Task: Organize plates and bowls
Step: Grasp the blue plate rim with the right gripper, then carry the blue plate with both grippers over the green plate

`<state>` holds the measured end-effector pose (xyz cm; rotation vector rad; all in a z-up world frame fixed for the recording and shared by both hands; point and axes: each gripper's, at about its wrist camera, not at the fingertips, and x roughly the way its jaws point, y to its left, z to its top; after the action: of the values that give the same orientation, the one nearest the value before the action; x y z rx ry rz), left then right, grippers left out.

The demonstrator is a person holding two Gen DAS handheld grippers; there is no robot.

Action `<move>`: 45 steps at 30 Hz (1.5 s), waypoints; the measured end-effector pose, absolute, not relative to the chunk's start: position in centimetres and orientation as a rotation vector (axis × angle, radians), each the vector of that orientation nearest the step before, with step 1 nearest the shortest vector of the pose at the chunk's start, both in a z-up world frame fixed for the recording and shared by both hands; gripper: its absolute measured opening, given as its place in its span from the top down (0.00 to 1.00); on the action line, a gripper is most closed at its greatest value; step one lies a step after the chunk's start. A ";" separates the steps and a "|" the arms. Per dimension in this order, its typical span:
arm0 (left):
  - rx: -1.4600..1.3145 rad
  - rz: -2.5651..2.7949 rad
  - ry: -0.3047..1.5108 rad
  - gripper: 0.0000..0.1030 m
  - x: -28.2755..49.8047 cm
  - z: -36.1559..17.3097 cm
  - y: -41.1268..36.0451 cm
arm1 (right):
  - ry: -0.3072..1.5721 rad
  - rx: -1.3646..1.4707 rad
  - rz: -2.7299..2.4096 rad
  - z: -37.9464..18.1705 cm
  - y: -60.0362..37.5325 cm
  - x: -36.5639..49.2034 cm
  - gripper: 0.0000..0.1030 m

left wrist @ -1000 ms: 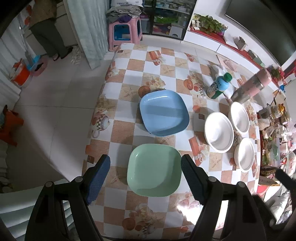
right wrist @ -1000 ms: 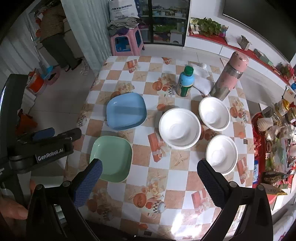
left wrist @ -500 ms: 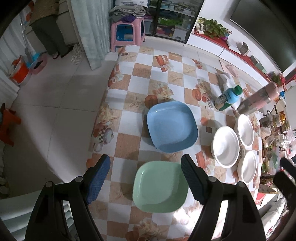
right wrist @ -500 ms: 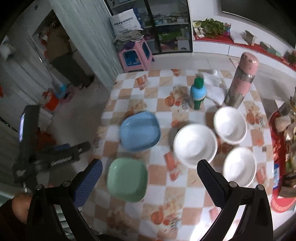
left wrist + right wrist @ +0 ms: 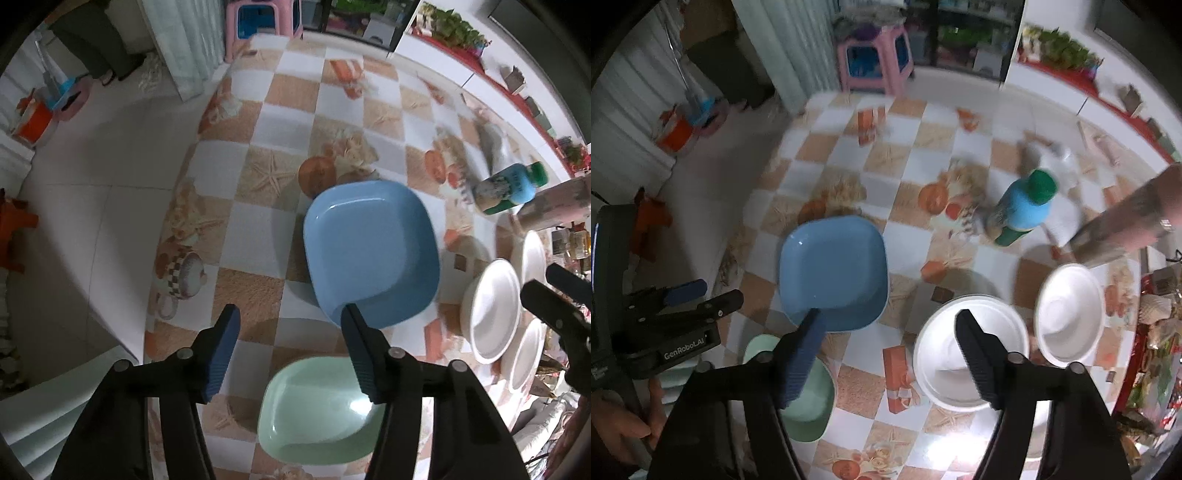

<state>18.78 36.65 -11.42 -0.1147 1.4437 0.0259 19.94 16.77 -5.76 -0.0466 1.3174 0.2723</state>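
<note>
Both grippers, left gripper [image 5: 290, 326] and right gripper [image 5: 890, 330], are being narrowed, half-open and empty, for gripping the blue plate [image 5: 369, 254] and white bowl [image 5: 971, 350].

A lived-in home, likely a dining or living room. The surface [image 5: 280, 122] wears a checked cloth printed with shells and teapots. Beyond it stand a pink plastic stool [image 5: 873, 61], a glass-fronted cabinet [image 5: 971, 33], blurred, potted plants [image 5: 458, 27] on a red-topped ledge, and a pale tiled floor [image 5: 92, 177].
</note>
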 end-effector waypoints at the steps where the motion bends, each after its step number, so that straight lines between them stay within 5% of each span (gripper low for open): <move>1: -0.113 0.027 1.450 0.41 19.0 -11.9 36.6 | 1.328 -0.047 0.273 -6.3 16.7 20.3 0.28; 24: -0.070 0.094 1.577 0.41 22.5 -19.6 36.3 | 1.501 -0.119 0.338 -17.5 20.1 27.7 0.28; 26: -0.096 0.063 1.576 0.57 22.7 -19.9 36.2 | 1.519 -0.129 0.332 -18.3 20.4 28.0 0.28; 29: -0.155 -0.005 1.579 0.88 22.9 -20.0 35.8 | 1.569 -0.126 0.343 -19.8 21.0 28.1 0.66; 30: -0.129 0.000 1.575 0.87 23.1 -19.9 35.3 | 1.589 -0.110 0.346 -20.2 21.2 28.0 0.72; 33: -0.139 0.004 1.576 0.87 22.9 -19.9 35.5 | 1.577 -0.094 0.348 -19.9 21.6 27.9 0.75; 37: -0.158 0.008 1.555 0.88 22.3 -18.8 36.5 | 1.565 -0.048 0.342 -19.2 21.3 27.9 0.92; 45: -0.088 -0.007 1.483 0.89 20.9 -13.6 36.5 | 1.494 0.013 0.317 -14.4 20.7 25.9 0.93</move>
<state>20.87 36.55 -13.64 -0.0881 1.4830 -0.0067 25.89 20.71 -14.39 0.0133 1.4935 0.3169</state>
